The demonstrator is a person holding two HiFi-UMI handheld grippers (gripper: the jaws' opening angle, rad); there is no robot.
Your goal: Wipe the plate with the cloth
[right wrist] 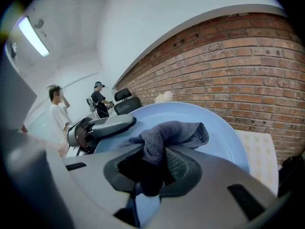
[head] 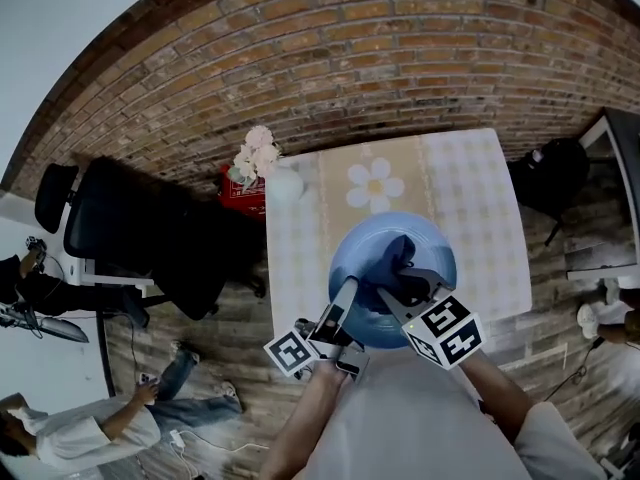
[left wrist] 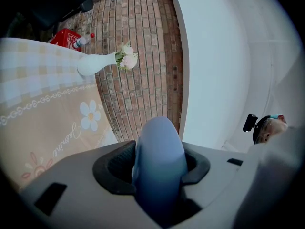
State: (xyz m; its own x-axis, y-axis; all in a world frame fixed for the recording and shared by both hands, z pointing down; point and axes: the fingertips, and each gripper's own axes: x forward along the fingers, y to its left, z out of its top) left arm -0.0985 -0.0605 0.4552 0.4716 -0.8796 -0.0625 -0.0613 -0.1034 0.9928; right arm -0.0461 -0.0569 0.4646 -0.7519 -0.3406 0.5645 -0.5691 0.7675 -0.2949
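A light blue plate [head: 437, 258] is held up off the table, tilted toward me. My left gripper [head: 341, 316] is shut on the plate's near-left rim [left wrist: 159, 156], which fills the space between its jaws. My right gripper [head: 412, 290] is shut on a dark blue-grey cloth [head: 398, 260] that lies bunched against the plate's face. In the right gripper view the cloth [right wrist: 169, 136] folds out of the jaws onto the plate [right wrist: 224, 137], and the left gripper [right wrist: 102, 127] grips the rim at the left.
Below is a table [head: 480, 208] with a checked cloth and a beige flower runner. A white vase of pale flowers [head: 270, 168] stands at its far-left corner, a red box [head: 238, 193] beside it. A black office chair [head: 140, 228] and people are at the left.
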